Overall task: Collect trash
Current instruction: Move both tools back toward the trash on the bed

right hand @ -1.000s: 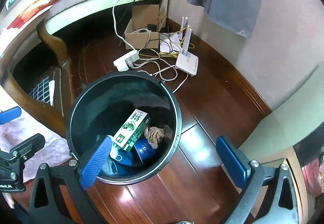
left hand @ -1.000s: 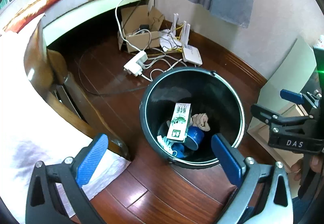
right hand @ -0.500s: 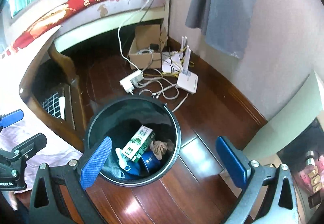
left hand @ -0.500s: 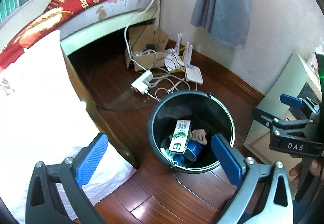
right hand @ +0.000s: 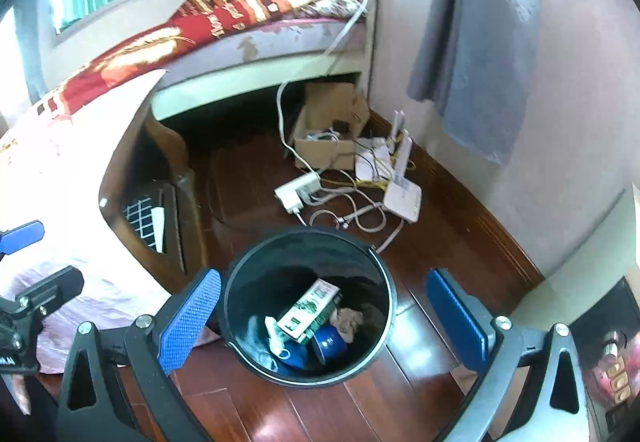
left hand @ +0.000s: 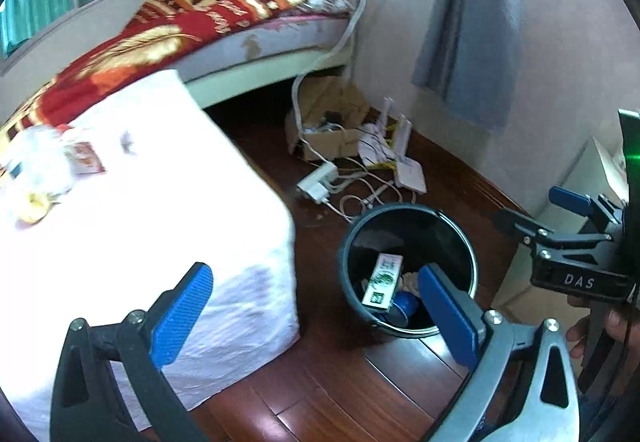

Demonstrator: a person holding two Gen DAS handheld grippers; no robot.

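Both the left gripper (left hand: pixel 312 316) and the right gripper (right hand: pixel 322 318) hang with blue-padded jaws spread wide, holding nothing. Between them, low in the frame, the round black plastic trash bin (right hand: pixel 240 322) stands on the glossy reddish wood floor (right hand: pixel 440 226), holding a green-and-white carton (right hand: pixel 306 310) and a blue cup (right hand: pixel 330 340). At left, a white-clothed table (left hand: pixel 160 210) bears blurred litter (left hand: pixel 44 170). Beyond lie tangled white cables (right hand: pixel 344 202), a cardboard box (right hand: pixel 324 146) and a red-covered bed (right hand: pixel 208 30).

Left claw (left hand: pixel 316 306) gapes empty above the black bin (left hand: pixel 460 238) holding a carton (left hand: pixel 382 282).
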